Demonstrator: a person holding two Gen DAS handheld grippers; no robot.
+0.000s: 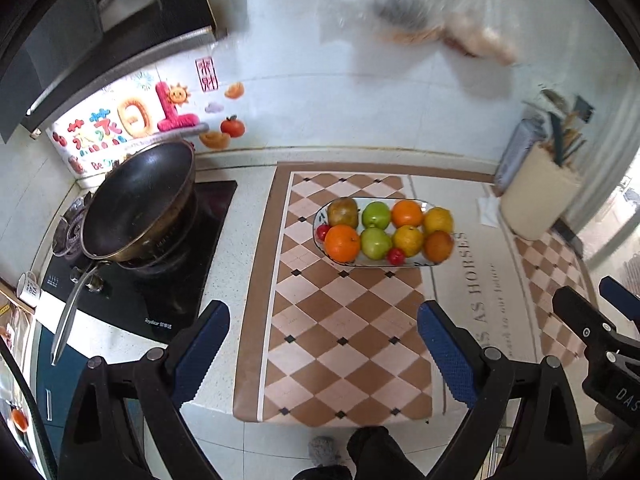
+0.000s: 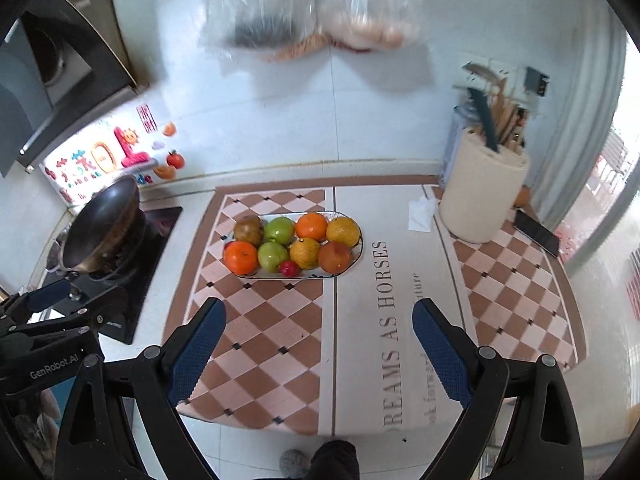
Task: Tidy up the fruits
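An oval white plate (image 1: 420, 265) (image 2: 359, 254) sits on the checkered mat and holds several fruits in two rows: oranges (image 1: 341, 243) (image 2: 240, 257), green apples (image 1: 376, 215) (image 2: 279, 230), yellow citrus (image 1: 408, 240) (image 2: 305, 253), a brownish fruit (image 1: 343, 212) (image 2: 248, 230) and small red fruits (image 1: 395, 256) (image 2: 289, 268). My left gripper (image 1: 324, 344) is open and empty, held above the mat well in front of the plate. My right gripper (image 2: 320, 340) is open and empty, also in front of the plate, to its right.
A black wok (image 1: 140, 204) (image 2: 102, 228) sits on the stove at the left. A beige utensil holder (image 1: 538, 196) (image 2: 482, 192) stands at the right, with a tissue (image 2: 420, 214) and a phone (image 2: 536, 232) near it. Plastic bags (image 2: 312, 4) hang on the wall.
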